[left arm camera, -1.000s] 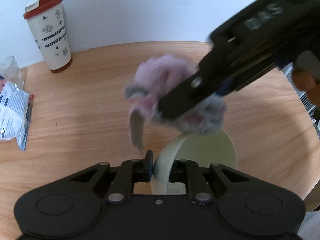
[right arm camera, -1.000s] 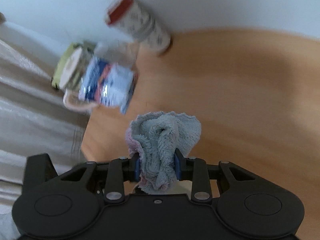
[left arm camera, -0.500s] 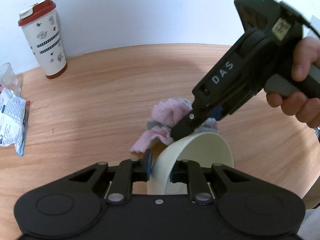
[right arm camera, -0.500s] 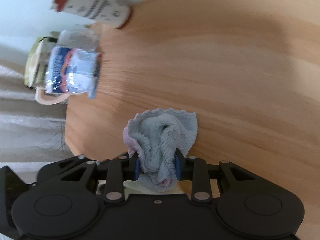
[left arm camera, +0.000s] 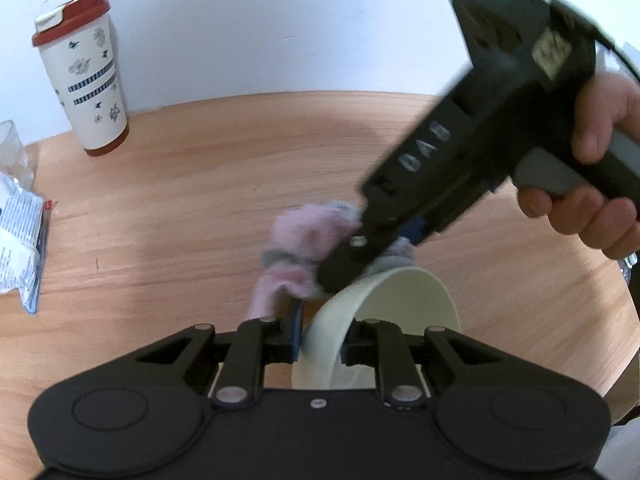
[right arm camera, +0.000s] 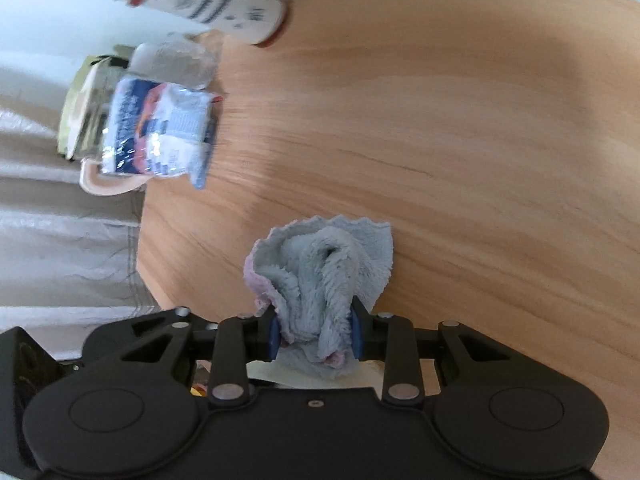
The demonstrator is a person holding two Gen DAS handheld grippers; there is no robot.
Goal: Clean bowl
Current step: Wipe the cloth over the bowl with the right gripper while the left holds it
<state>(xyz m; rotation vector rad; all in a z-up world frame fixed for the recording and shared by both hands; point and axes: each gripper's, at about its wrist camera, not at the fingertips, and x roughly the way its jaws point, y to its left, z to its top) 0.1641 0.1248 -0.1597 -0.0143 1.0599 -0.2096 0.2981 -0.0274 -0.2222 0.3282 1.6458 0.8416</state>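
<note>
My left gripper (left arm camera: 322,330) is shut on the rim of a cream bowl (left arm camera: 404,304), held tilted on its side above the wooden table (left arm camera: 180,208). My right gripper (right arm camera: 316,330) is shut on a bunched fluffy cloth (right arm camera: 324,264), grey on one face and pink on the other. In the left wrist view that cloth (left arm camera: 304,236) sits just above and behind the bowl's upper rim, with the black right gripper coming in from the upper right in a person's hand (left arm camera: 596,184). A sliver of the bowl (right arm camera: 272,372) shows under the cloth in the right wrist view.
A white travel cup with a red lid (left arm camera: 82,80) stands at the back left by the wall. A clear glass (left arm camera: 12,152) and a foil snack packet (left arm camera: 18,248) lie at the table's left edge. A pale mug (right arm camera: 104,176) sits behind the packet.
The right gripper has come down with the cloth, from above the bowl to its upper rim. The left gripper and bowl have stayed put.
</note>
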